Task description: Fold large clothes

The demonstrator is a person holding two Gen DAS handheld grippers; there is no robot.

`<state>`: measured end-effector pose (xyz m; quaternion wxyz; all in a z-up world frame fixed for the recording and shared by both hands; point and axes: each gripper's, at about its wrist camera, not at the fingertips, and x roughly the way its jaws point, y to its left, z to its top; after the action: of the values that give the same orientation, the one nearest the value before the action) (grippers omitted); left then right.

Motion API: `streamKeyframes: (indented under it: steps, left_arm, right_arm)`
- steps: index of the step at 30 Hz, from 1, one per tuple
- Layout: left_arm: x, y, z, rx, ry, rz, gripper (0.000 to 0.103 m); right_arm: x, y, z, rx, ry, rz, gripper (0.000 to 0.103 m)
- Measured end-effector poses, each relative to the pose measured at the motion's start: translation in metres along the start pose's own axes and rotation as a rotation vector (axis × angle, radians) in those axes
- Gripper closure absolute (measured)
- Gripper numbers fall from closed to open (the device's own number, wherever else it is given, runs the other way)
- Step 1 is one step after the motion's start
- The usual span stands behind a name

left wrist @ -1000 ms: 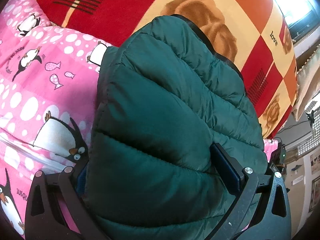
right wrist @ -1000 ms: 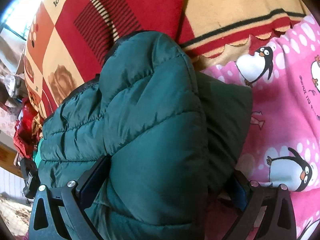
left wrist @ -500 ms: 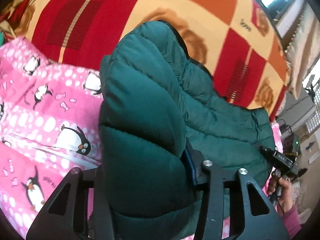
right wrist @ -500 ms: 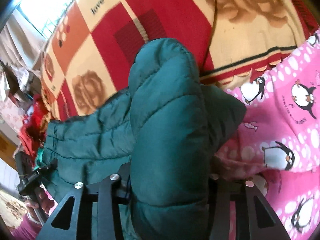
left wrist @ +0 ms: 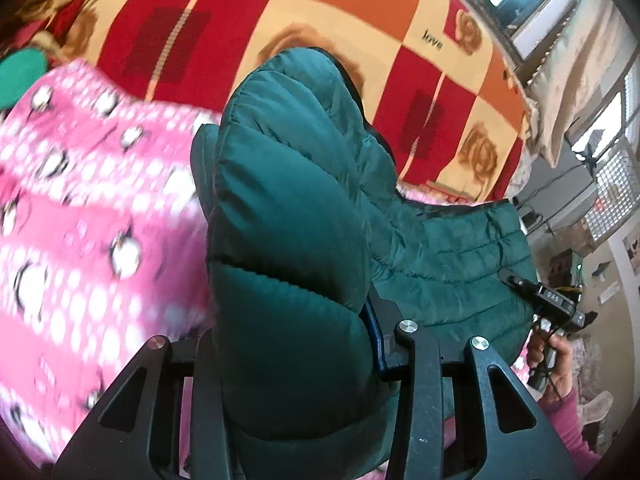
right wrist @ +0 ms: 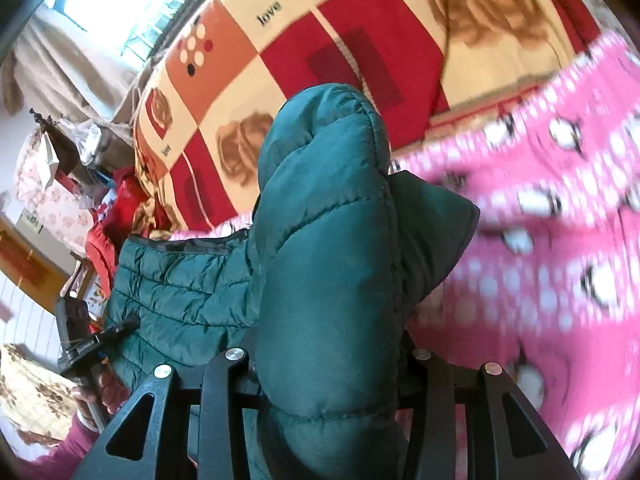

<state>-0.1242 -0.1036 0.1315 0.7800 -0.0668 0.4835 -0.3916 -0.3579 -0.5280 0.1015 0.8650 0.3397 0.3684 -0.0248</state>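
We should lift both corners of the green jacket evenly and carry them over the rest of it, keeping the fold straight. Our left hand-held gripper is pinching one padded edge, our right hand-held gripper the other; the jacket bulges up between each gripper's jaws, above the pink blanket.

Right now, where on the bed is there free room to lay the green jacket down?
Free: the pink penguin blanket beside the green jacket, and the checked red blanket beyond it. Crowded: the room edge past the bed, with piled clutter. Left gripper and right gripper both clamp the jacket.
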Motion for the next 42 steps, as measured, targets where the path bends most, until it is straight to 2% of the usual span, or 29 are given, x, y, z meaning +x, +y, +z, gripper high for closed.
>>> streamKeyframes:
  steps: [1,2,3,4,5,6,7,9,13,16,20,22,29,36,42]
  left_arm:
    - [0.001,0.005,-0.009,-0.004,0.012,0.025,0.064]
    - [0.004,0.009,-0.013,-0.012,0.021,0.043,0.062]
    - [0.008,0.011,-0.017,-0.025,0.029,0.061,0.056]
    - [0.015,0.016,-0.021,-0.040,0.038,0.084,0.046]
    - [0.021,0.021,-0.025,-0.054,0.047,0.106,0.040]
    - [0.026,0.025,-0.027,-0.076,0.046,0.120,0.032]
    - [0.028,0.028,-0.028,-0.091,0.038,0.127,0.027]
    - [0.026,0.029,-0.032,-0.106,0.021,0.148,0.026]
    - [0.013,0.012,-0.034,-0.041,-0.010,0.227,0.026]
    - [-0.005,0.002,-0.035,-0.003,-0.055,0.292,0.026]
    - [-0.037,-0.016,-0.041,0.052,-0.185,0.382,0.026]
    - [-0.047,-0.028,-0.046,0.077,-0.225,0.423,0.026]
    - [-0.050,-0.074,-0.066,0.154,-0.296,0.458,0.026]
    - [-0.029,-0.107,-0.081,0.202,-0.259,0.435,0.026]
    - [-0.011,-0.122,-0.095,0.233,-0.266,0.458,0.025]
  right_arm:
    - [0.002,-0.005,-0.004,0.022,0.007,-0.026,0.059]
    - [0.007,-0.011,-0.008,0.053,0.019,-0.057,0.049]
    - [0.015,-0.019,-0.011,0.080,0.035,-0.108,0.038]
    - [0.025,-0.026,-0.014,0.091,0.051,-0.166,0.033]
    - [0.033,-0.030,-0.017,0.096,0.056,-0.192,0.023]
    - [0.035,-0.031,-0.018,0.098,0.047,-0.192,0.020]
    - [0.034,-0.030,-0.020,0.098,0.034,-0.198,0.020]
    - [0.027,-0.023,-0.021,0.092,0.012,-0.237,0.020]
    - [0.005,-0.006,-0.025,0.033,-0.046,-0.338,0.020]
    - [-0.014,0.010,-0.024,-0.005,-0.087,-0.378,0.020]
    - [-0.034,0.029,-0.023,-0.045,-0.136,-0.419,0.020]
    - [-0.038,0.042,-0.027,-0.067,-0.151,-0.414,0.019]
    - [-0.027,0.089,-0.048,-0.166,-0.166,-0.407,0.016]
    - [-0.015,0.113,-0.071,-0.194,-0.169,-0.376,0.015]
    - [-0.003,0.121,-0.086,-0.198,-0.159,-0.374,0.015]
